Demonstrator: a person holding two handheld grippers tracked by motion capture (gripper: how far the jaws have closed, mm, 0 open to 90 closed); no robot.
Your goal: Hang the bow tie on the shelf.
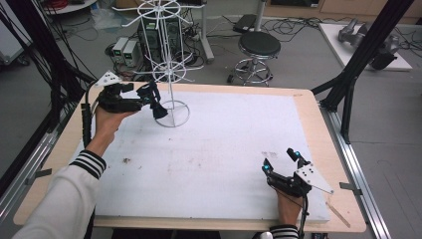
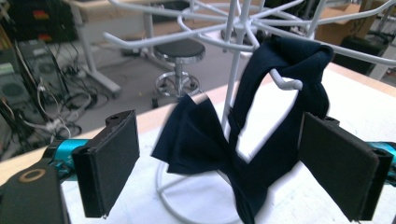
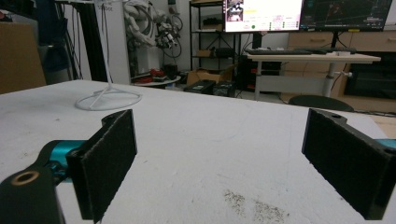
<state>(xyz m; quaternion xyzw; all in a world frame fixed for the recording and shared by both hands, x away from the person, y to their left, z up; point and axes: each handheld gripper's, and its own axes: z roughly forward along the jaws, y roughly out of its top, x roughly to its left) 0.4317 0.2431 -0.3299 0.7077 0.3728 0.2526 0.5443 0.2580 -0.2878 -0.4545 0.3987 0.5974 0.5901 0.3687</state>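
Between the spread jaws of the left hand-held gripper [image 2: 219,172] a bow tie [image 2: 243,140] hangs by its band from the rack [image 2: 233,70] (hooked, so gripping isn't needed); the right hand-held gripper [image 1: 282,160] rests released on the worktop [image 1: 224,149].

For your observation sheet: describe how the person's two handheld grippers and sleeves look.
Both the left gripper and the right gripper are black with teal joints, flat black padded fingers, a grey three-cornered plate and a trailing black cable. The sleeves are white with black-striped cuffs.
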